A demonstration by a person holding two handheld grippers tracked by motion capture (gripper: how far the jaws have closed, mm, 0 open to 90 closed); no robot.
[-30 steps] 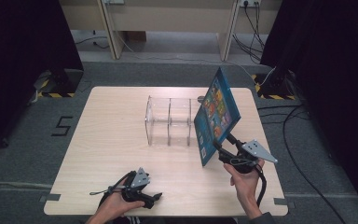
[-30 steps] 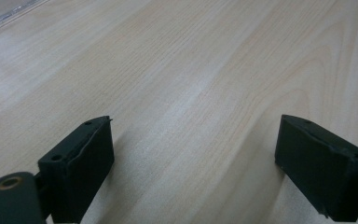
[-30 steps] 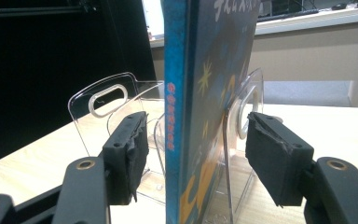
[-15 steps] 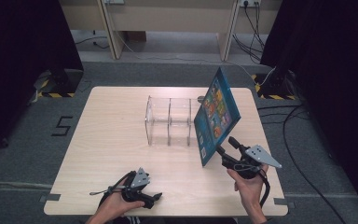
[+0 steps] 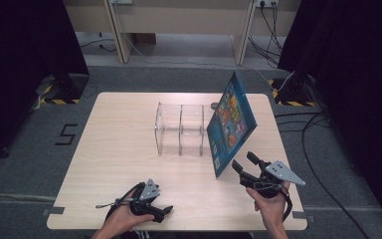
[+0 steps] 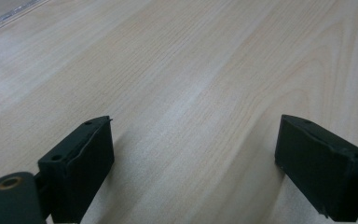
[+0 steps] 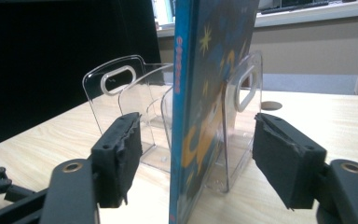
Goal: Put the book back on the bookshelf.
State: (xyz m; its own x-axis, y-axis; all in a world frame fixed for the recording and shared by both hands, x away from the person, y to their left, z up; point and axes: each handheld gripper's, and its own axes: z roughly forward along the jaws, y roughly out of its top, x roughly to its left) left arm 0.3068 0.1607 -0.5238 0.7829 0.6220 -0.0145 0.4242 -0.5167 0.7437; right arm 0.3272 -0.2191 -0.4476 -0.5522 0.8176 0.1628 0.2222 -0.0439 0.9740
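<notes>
Blue hardcover picture book [image 5: 231, 122] standing on its lower edge in the right-hand compartment of a clear acrylic rack [image 5: 180, 128], near the middle of the pale wooden table [image 5: 109, 144]; it leans to the right, its near end projecting well beyond the rack. In the right gripper view the spine [image 7: 179, 107] faces the camera, with the rack's transparent dividers on either side. The right gripper [image 5: 243, 164], at the near right of the table, has just been opening its jaws; they now stand spread on either side of the book's near edge, pads clear of both covers, so the book rests unsupported by the gripper. The left gripper [image 5: 165, 211] lies at the near left edge, well apart from the rack, jaws wide and holding nothing. Handling, as judged: the book looks thin, stiff and fairly light, with glossy covers likely to slip under a weak pinch; a hold across both covers close to the spine, low on the projecting end, should control its lean best.
</notes>
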